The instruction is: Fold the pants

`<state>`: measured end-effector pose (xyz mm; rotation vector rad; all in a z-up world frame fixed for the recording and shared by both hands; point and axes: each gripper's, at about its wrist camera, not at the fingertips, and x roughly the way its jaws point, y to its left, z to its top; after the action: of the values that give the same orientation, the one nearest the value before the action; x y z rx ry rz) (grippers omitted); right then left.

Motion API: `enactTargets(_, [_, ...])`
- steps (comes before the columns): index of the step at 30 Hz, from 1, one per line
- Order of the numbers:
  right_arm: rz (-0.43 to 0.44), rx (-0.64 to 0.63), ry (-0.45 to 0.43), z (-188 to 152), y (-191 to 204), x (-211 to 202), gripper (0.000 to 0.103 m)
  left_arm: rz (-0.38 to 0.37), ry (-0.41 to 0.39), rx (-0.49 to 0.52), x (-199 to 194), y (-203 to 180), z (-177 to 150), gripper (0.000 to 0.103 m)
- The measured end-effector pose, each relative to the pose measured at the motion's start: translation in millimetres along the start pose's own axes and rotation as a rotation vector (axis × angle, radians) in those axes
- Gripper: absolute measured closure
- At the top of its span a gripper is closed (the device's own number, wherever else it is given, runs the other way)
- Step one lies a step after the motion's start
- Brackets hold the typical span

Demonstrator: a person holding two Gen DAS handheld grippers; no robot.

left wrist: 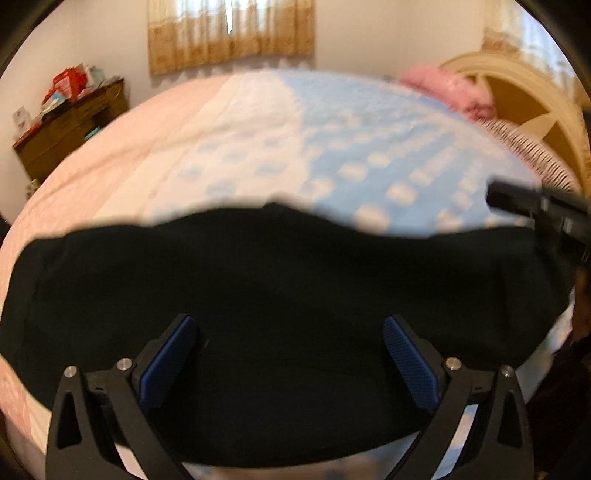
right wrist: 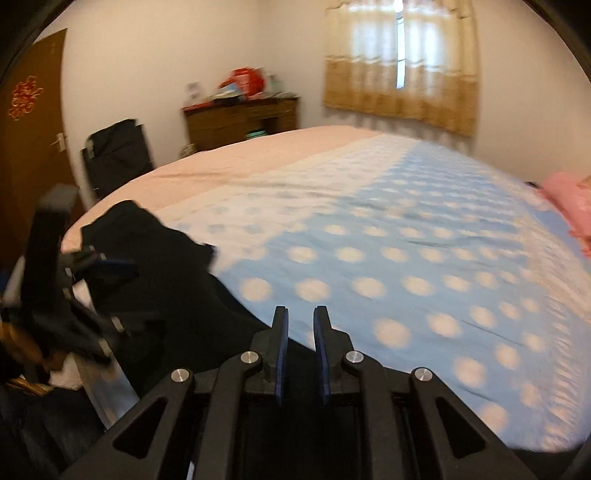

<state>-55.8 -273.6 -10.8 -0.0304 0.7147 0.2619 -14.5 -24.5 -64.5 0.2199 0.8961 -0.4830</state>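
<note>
Left wrist view, left to right: wooden dresser [left wrist: 70,129] with red clutter against the far wall, far left of the left tool [left wrist: 288,325]. Curtained window [left wrist: 231,33] straight ahead, high up. Bed [left wrist: 122,162] with a sheet running pink, then white, then blue with pale dots. Black pants [left wrist: 288,280] spread wide across the near edge of the bed, directly under and ahead of the left tool, reaching well past both fingers. Left tool spread wide, blue pads [left wrist: 168,356] apart, nothing pinched between them; touching the cloth or hovering over it: cannot tell. Right tool [left wrist: 517,203] poking in from the right edge, blurred, at the pants' far right end. Pink bedding [left wrist: 450,90] and a cream headboard [left wrist: 517,96] beyond.

Right wrist view, left to right: brown door [right wrist: 29,147], dark chair [right wrist: 118,155], left tool [right wrist: 103,267] blurred at the left, over the bunched black pants [right wrist: 166,258] ahead and left of the right tool [right wrist: 301,314]. Right tool's jaws narrowly apart, nothing between them, dotted blue sheet [right wrist: 424,258] ahead. Dresser [right wrist: 240,120], then window [right wrist: 400,59], beyond the bed.
</note>
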Motion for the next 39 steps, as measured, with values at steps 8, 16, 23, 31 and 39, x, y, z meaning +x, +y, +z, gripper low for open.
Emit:
enactTargets(8, [0.118, -0.031, 0.145, -15.4, 38.6, 49.1, 0.088, 0.034, -0.012, 0.112, -8.7, -7.1, -21.1, 0.000])
enactTargets(16, [0.139, -0.102, 0.190, -4.7, 43.9, 64.3, 0.082, 0.036, -0.017, 0.109, -8.6, -8.1, -20.3, 0.000])
enactTargets(23, [0.067, -0.345, 0.212, 1.3, 66.5, 66.6, 0.078, 0.045, -0.016, 0.108, -8.4, -9.6, -20.1, 0.000])
enactTargets(31, [0.046, -0.344, 0.184, -6.5, 64.3, 61.5, 0.078, 0.045, -0.019, 0.101, -7.6, -10.1, -21.0, 0.000])
enactTargets(39, [-0.106, -0.079, 0.105, 1.9, 49.4, 74.1, 0.085, 0.059, -0.029, 0.080, -8.9, -9.3, -23.6, 0.000])
